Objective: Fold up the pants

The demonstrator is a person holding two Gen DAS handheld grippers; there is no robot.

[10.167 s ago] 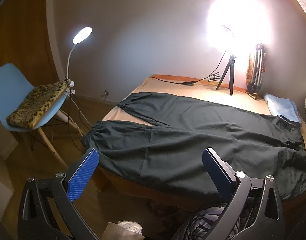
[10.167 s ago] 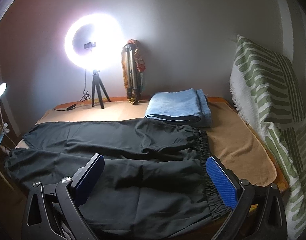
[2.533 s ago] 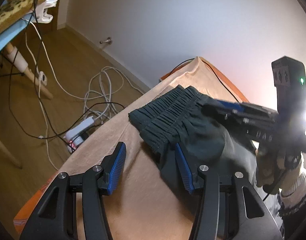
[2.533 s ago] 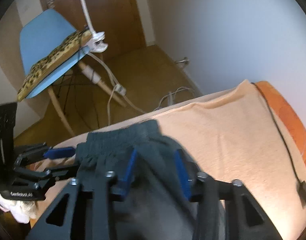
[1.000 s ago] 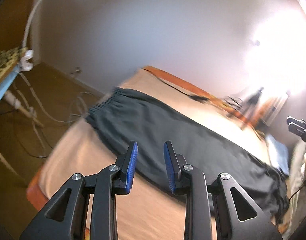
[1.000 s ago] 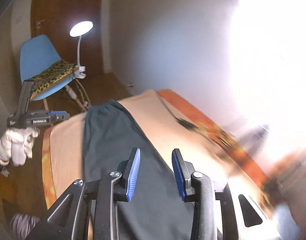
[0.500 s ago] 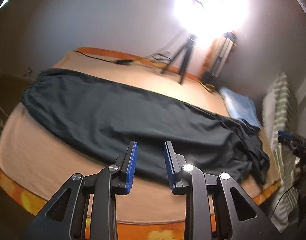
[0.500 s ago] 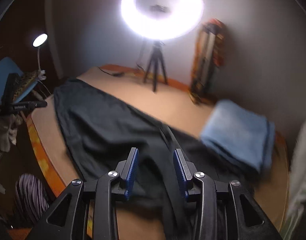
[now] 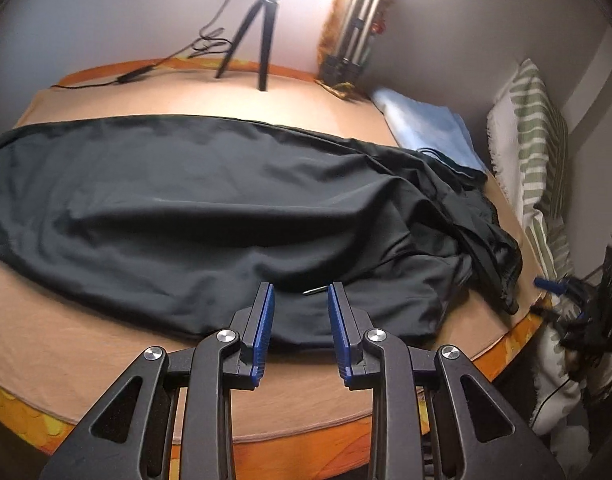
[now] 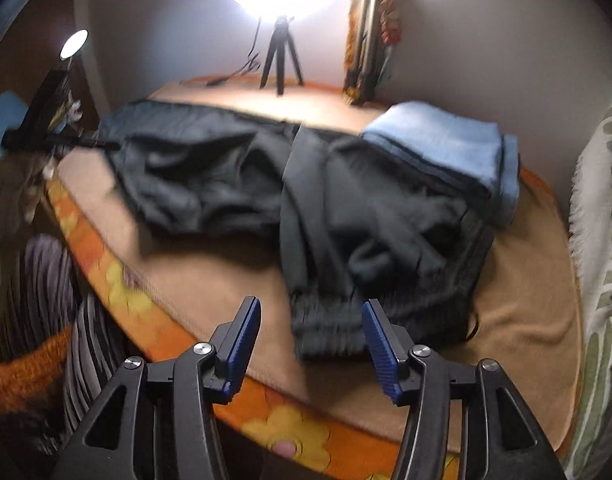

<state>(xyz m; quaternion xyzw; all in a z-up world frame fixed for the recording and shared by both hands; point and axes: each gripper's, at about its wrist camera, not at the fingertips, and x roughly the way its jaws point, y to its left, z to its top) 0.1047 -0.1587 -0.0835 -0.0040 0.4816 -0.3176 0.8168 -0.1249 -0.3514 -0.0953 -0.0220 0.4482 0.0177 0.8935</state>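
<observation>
Tan-covered bed (image 9: 106,344), black pants (image 9: 194,208) folded lengthwise across it.
We hold our left gripper (image 9: 299,308) narrowly parted and empty; our right gripper (image 10: 311,330), fingers just widening, hovers empty over the waistband (image 10: 330,328).

Black frames, ribbed blue fingers (image 9: 263,320), silver screws
</observation>
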